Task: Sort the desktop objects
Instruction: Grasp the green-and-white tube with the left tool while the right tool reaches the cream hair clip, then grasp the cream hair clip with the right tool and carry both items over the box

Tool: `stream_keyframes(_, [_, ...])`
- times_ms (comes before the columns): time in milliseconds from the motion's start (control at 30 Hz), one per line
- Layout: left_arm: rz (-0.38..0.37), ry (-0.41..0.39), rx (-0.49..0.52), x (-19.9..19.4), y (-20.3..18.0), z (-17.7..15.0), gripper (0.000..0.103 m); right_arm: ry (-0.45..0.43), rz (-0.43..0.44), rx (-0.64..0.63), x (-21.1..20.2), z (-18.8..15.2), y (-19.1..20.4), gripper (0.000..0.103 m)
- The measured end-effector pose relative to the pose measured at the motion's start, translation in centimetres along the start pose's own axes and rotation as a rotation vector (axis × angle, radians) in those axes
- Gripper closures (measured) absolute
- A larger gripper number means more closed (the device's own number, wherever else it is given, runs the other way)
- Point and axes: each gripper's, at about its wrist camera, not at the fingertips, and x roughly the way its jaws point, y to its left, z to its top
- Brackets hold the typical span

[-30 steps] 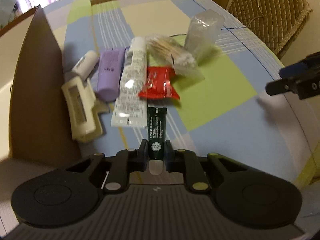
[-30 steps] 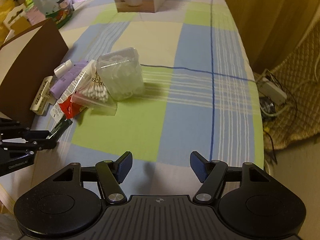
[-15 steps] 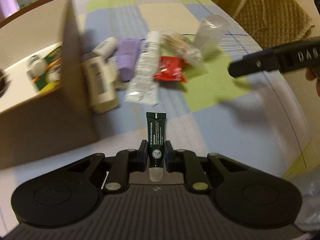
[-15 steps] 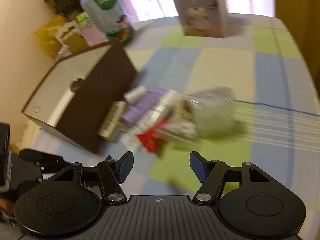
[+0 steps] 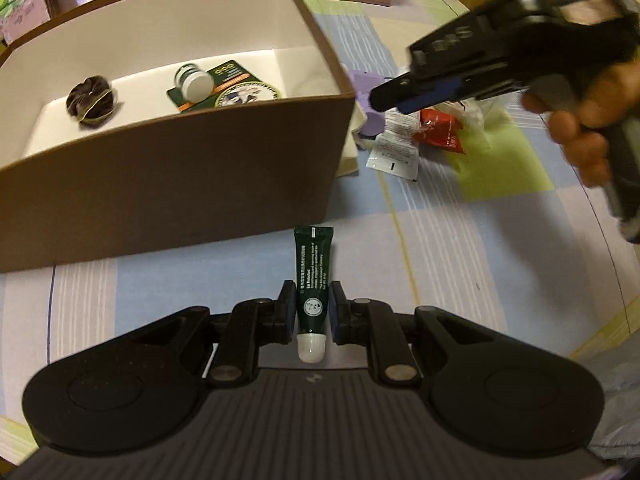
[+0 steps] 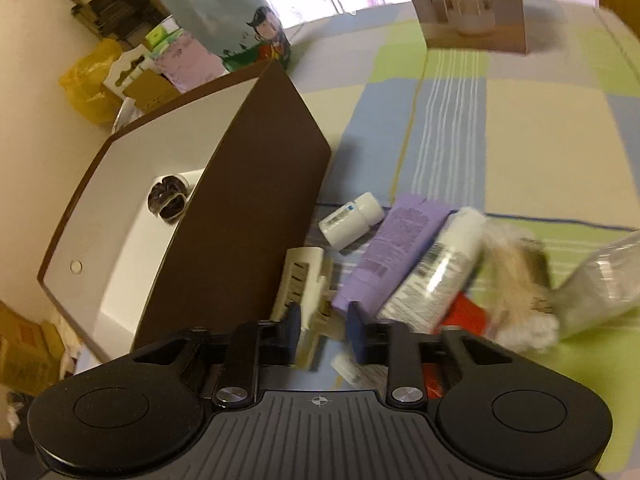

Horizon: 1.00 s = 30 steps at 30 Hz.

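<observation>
Dark green tube, white cap, white label print

One brown box stands on the table, and three things lie inside it: one dark scrunchie, one small white-capped jar and one green packet. I count three tubes: one dark green, one purple, one white. Beside them lie one small white bottle, one cream clip, one red sachet, one bag of cotton swabs and one clear plastic container.
</observation>
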Motion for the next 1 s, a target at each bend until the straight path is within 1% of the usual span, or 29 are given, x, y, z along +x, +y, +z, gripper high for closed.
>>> stream_keyframes(100, [0.007,0.0,-0.015,-0.3,1.0,-0.4,0.09,0.016,-0.005,0.021,1.1,0.2,0.0,0.086])
stream_keyframes(133, [0.009,0.001,-0.02,-0.4,1.2,-0.5,0.09,0.02,-0.014,0.017,1.4,0.2,0.2,0.092])
stream_keyframes(233, [0.021,0.002,-0.03,-0.6,1.8,-1.0,0.09,0.015,-0.052,-0.028,1.1,-0.2,0.7,0.096])
stream_keyframes(300, [0.024,0.001,-0.036,-0.8,2.2,-1.2,0.09,0.019,-0.06,-0.027,0.4,-0.7,0.6,0.098])
stream_keyframes(533, [0.025,-0.021,-0.039,-2.4,3.3,-1.2,0.09,-0.006,-0.032,-0.005,-4.3,-2.5,0.4,0.099])
stream_keyframes(833, [0.005,-0.109,-0.011,-8.3,4.8,0.3,0.09,-0.107,-0.035,-0.017,-9.9,-2.9,2.6,0.099])
stream_keyframes(1000, [0.003,-0.156,-0.019,-10.9,6.8,1.8,0.09,-0.158,-0.013,-0.015,-11.0,-2.0,4.8,0.099])
